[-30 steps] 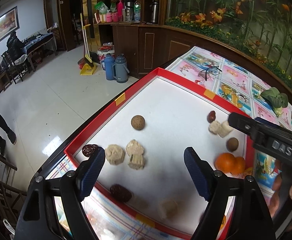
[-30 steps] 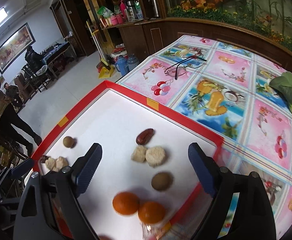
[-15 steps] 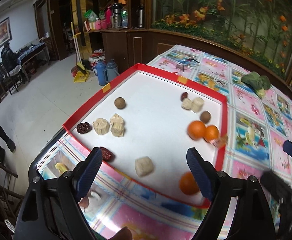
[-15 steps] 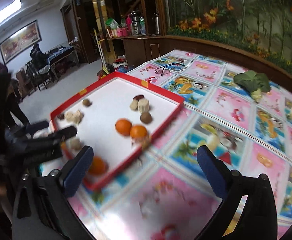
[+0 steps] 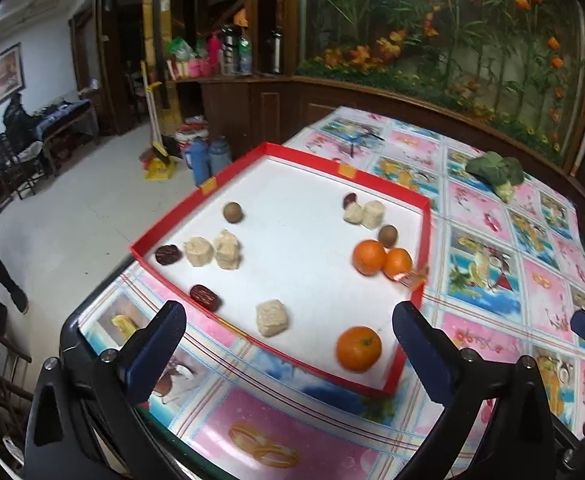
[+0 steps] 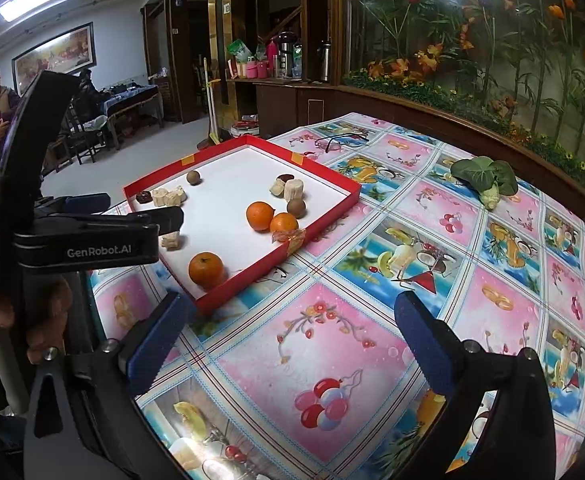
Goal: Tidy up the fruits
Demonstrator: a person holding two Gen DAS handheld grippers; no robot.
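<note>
1. Fruit lies scattered in the red-rimmed tray [image 5: 426, 216] in the left wrist view. The left gripper [image 5: 288, 344] has just spread its jaws wide and holds nothing. A lone orange [image 5: 358, 349] sits in the tray's near right corner, just ahead of this claw; two oranges [image 5: 380, 259] touch by the right rim, and red dates [image 5: 204, 295] and pale cubes [image 5: 272, 317] lie nearer the left rim.

2. Right wrist view: the right gripper [image 6: 290, 336] hangs released over the patterned tablecloth [image 6: 332, 360], outside the tray's near corner. That lone orange lies ahead and left of it (the left claw looks nearer).
</note>
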